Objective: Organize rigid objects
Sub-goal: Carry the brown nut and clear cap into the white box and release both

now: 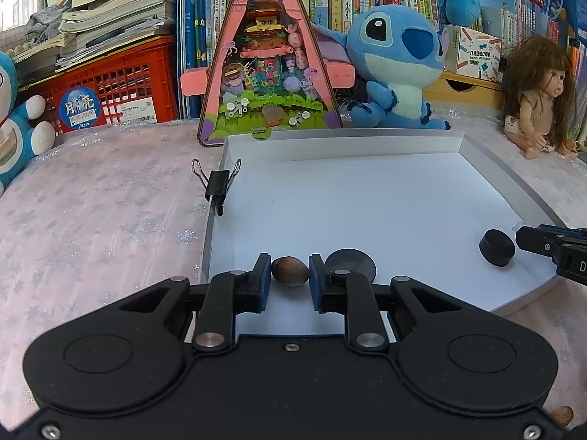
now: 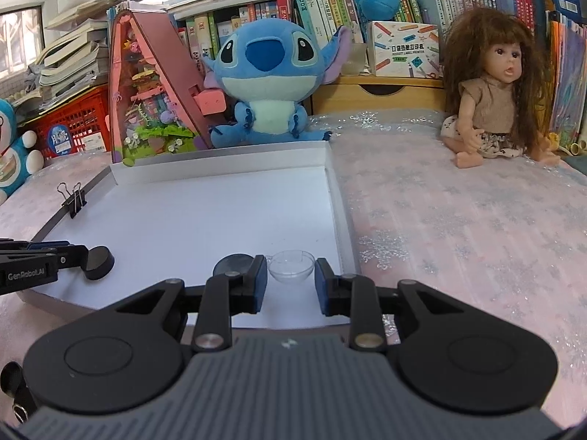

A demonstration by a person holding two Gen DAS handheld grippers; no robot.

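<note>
Gripping a brown nut (image 1: 290,271), the left gripper (image 1: 290,275) sits low over the near edge of the white tray (image 1: 367,198); its blue pads press both ends, so the nut's long axis runs straight across between them, level with the tray floor. A dark disc (image 1: 350,262) lies just behind, a black puck (image 1: 497,247) far right by the other gripper's tip, and a binder clip (image 1: 218,183) bites the tray's left wall.

From the right wrist, the right gripper (image 2: 290,278) brackets a clear plastic dome (image 2: 291,264) at the tray's near right corner. Whether its pads squeeze it, I cannot tell. The dome lies open side up, with no long axis.
</note>
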